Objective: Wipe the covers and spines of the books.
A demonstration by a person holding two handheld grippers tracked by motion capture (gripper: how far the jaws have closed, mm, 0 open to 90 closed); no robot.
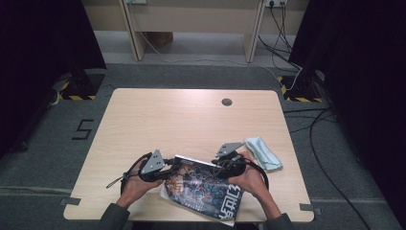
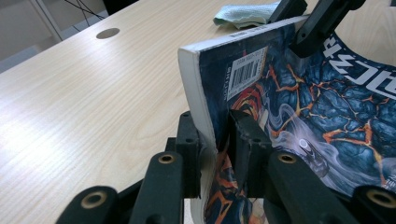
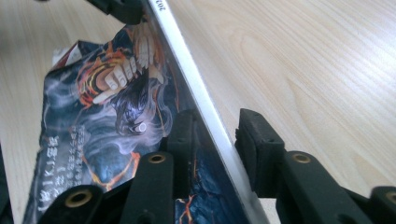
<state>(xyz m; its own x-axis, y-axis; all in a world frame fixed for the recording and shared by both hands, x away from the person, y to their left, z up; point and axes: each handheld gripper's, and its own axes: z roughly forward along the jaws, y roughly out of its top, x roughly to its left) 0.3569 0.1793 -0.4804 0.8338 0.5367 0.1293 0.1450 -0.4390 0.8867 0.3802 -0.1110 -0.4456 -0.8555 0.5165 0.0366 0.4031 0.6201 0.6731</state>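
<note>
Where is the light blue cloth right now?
High view: the cloth lies on the table's right side, just beyond the right claw and the book.

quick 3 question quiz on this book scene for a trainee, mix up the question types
1. True or false: the left claw has its jaws pressed on an edge of the book.
2. Multiple choice: the light blue cloth lies (A) on the book, (B) on the table beside the right claw, (C) on the floor.
3. Short answer: in the right gripper view, what runs between the right claw's jaws, and is the grip tight?

Key
1. True.
2. B.
3. The book's edge; one jaw lies against the cover, the other stands clear of the edge, so the grip is loose.
</note>
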